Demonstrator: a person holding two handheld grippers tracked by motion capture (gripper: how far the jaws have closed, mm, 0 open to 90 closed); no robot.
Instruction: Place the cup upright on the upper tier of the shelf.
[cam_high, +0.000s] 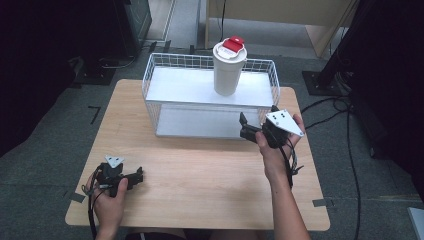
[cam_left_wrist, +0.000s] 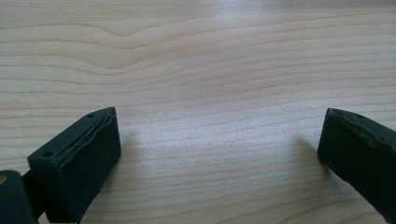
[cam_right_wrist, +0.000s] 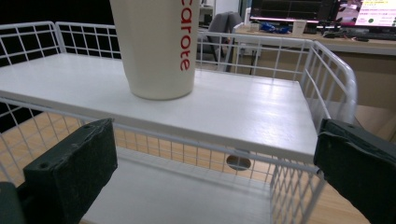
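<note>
The right gripper (cam_high: 248, 128) is held with its jaws spread wide and empty, just in front of the white wire rack (cam_high: 150, 80), aimed at the rack's upper shelf (cam_right_wrist: 233, 112). On that shelf a white tumbler (cam_high: 228, 70) with a red-flapped lid (cam_high: 233, 45) is stood upright, near the middle and toward the back. A reach for the tumbler appears to be the step in hand; it is best approached level, above the front wire, and gripped low on the body with the jaws squared to it, so that it is not tipped. The left gripper (cam_high: 136, 176) is rested low on the wooden table (cam_high: 200, 175), likewise parted and empty.
</note>
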